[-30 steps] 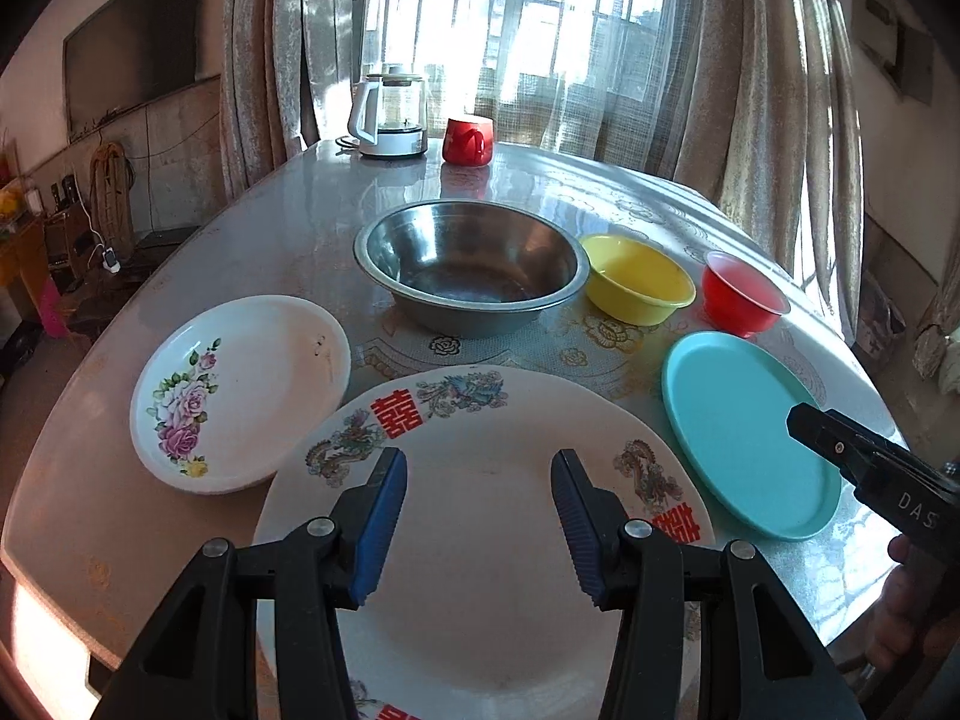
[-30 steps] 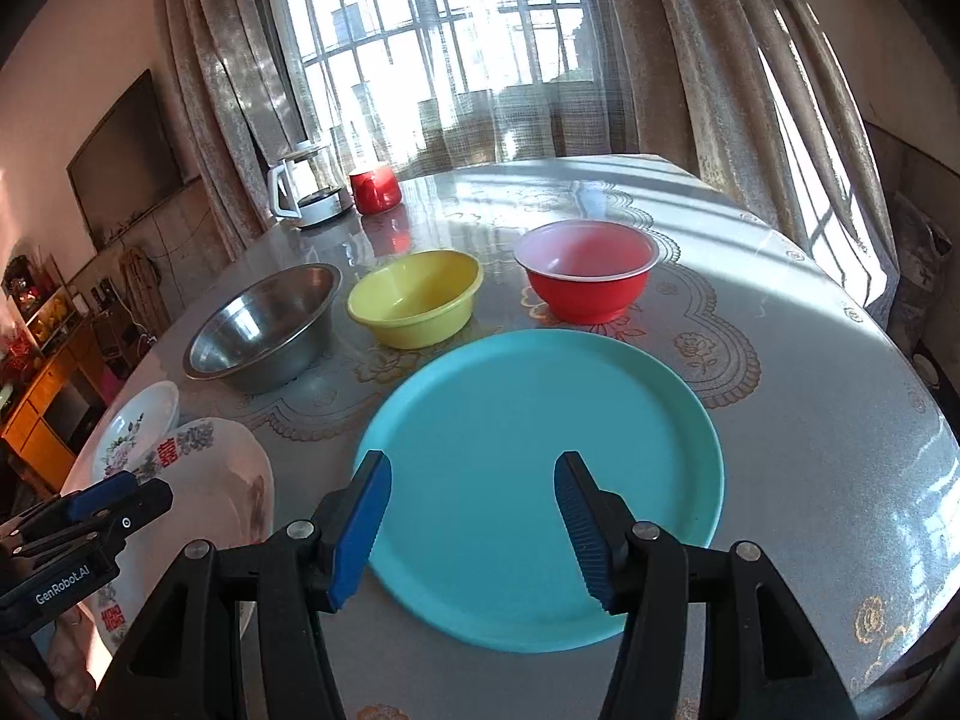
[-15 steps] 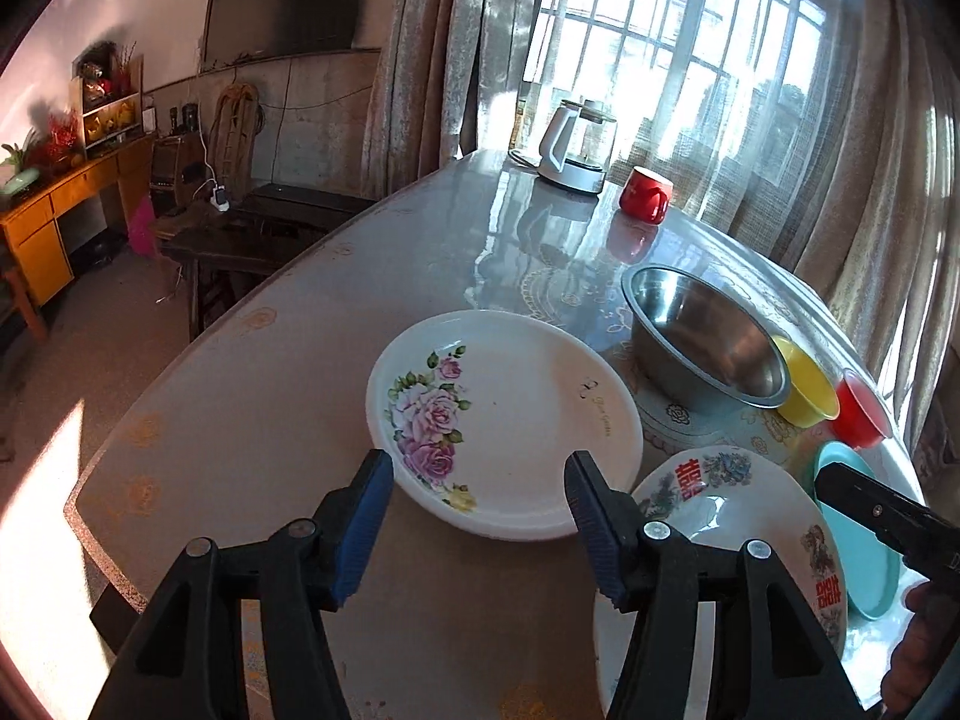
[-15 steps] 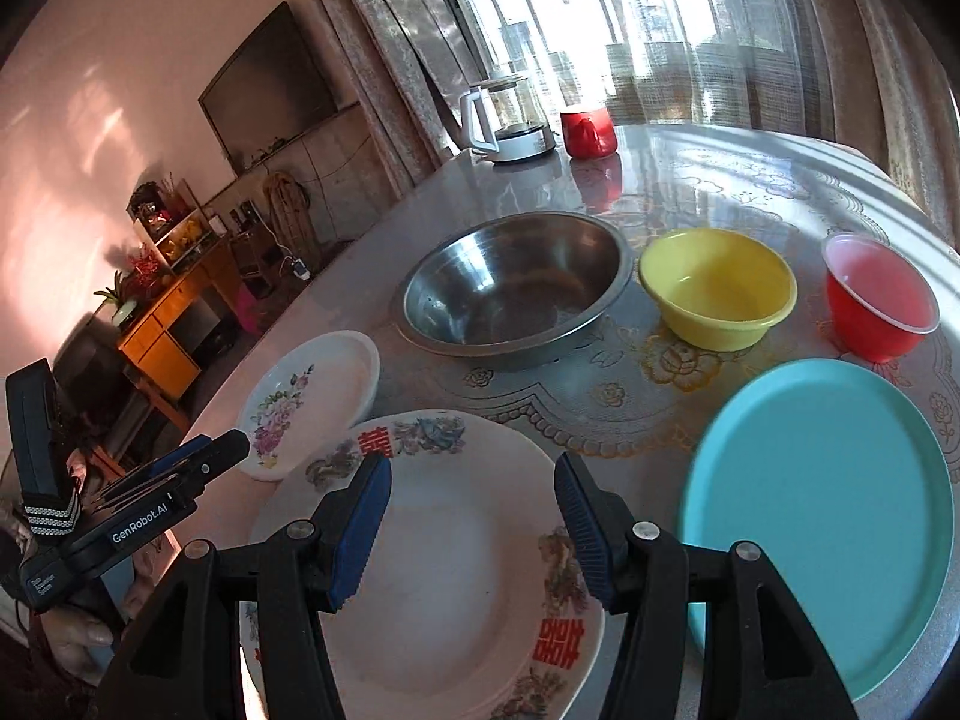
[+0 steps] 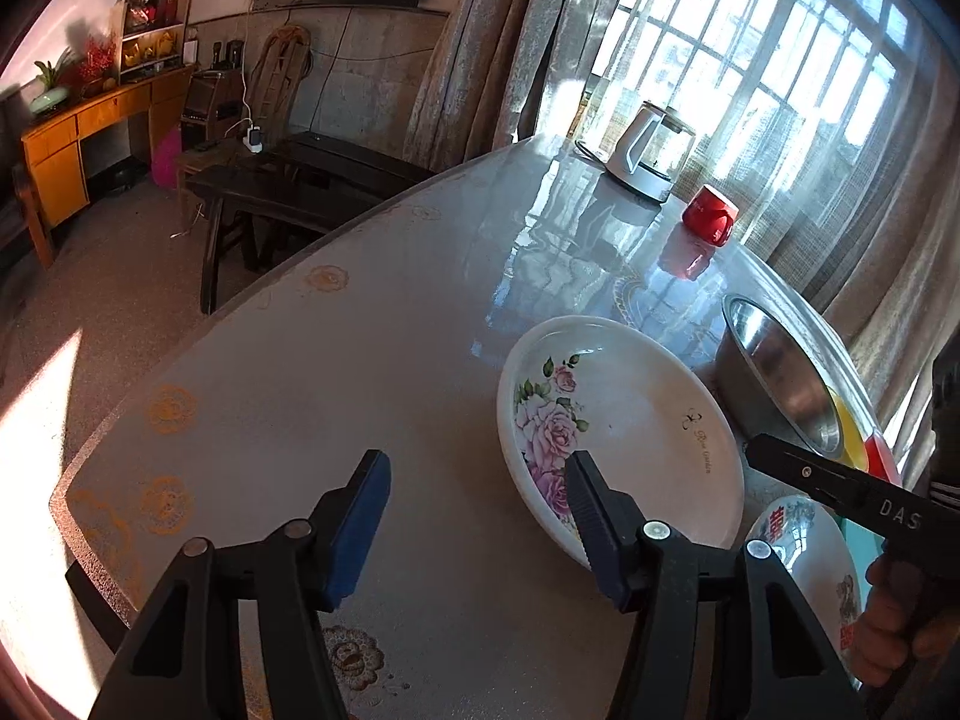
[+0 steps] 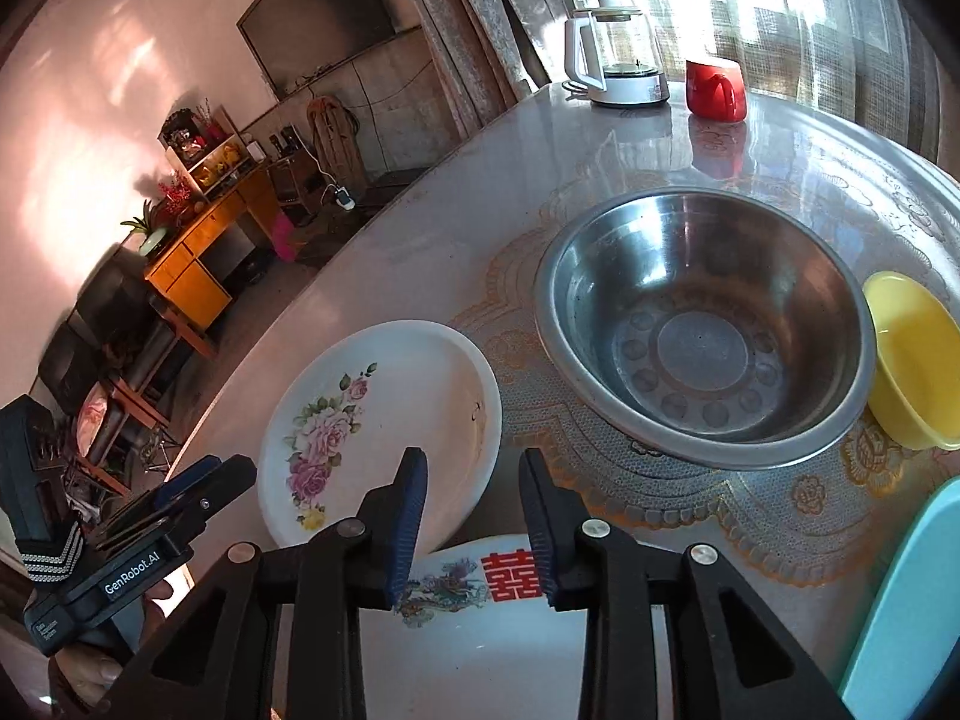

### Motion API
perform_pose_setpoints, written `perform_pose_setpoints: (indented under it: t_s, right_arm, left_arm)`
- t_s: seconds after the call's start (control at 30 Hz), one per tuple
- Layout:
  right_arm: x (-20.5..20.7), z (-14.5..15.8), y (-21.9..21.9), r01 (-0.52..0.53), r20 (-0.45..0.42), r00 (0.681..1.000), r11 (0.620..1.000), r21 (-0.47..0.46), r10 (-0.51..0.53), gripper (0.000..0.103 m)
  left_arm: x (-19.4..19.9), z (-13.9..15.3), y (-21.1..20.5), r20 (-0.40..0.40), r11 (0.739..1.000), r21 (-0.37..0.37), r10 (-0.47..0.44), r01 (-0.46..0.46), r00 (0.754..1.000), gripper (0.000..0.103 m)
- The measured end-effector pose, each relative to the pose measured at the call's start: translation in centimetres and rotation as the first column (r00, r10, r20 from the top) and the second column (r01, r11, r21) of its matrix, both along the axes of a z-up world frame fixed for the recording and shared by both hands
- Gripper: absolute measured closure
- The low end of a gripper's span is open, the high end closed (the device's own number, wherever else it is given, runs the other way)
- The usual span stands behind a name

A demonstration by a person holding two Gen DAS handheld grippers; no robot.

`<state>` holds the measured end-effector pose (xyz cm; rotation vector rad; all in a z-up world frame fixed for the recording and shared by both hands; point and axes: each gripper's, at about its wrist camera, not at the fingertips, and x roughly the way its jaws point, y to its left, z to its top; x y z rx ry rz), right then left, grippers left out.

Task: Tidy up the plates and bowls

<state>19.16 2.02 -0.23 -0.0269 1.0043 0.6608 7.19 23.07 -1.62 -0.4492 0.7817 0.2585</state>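
A white plate with pink roses (image 5: 624, 420) (image 6: 384, 414) lies on the table, left of a steel bowl (image 6: 702, 330). My left gripper (image 5: 474, 510) hovers at its near left rim, jaws closing; its right finger overlaps the rim and only bare table shows in the gap. My right gripper (image 6: 474, 510) is at the plate's right rim, jaws closing, with the rim between them and a gap still showing. A large plate with red characters (image 6: 480, 630) sits under the right gripper. A yellow bowl (image 6: 918, 360) and a teal plate (image 6: 912, 600) are at the right.
A white kettle (image 6: 624, 60) and a red mug (image 6: 717, 87) stand at the far side by the curtained window. A red bowl (image 5: 879, 459) peeks out past the yellow one. The table edge (image 5: 60, 492) curves close on the left, with a dark bench (image 5: 288, 180) beyond.
Both grippers have swung left, away from the large plate and the teal plate, and now flank the rose plate. The right jaws have narrowed.
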Motion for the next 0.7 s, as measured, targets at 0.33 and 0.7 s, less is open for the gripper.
perform_pose_setpoints:
  t_s: [0.33, 0.7]
  right_arm:
    - [1.9, -2.2, 1.8, -0.005, -0.021, 1.000, 0.995, -0.104, 0.003, 0.078]
    - [1.5, -2.5, 3.1, -0.049, -0.027, 0.999, 0.995, -0.086, 0.047, 0.084]
  left_arm:
    - [1.9, -1.4, 0.9, -0.006, 0.998, -0.057, -0.031, 0.030, 1.000, 0.060]
    - [3.2, -1.7, -0.5, -0.003, 0.996, -0.021, -0.083, 0.083, 0.997, 0.079]
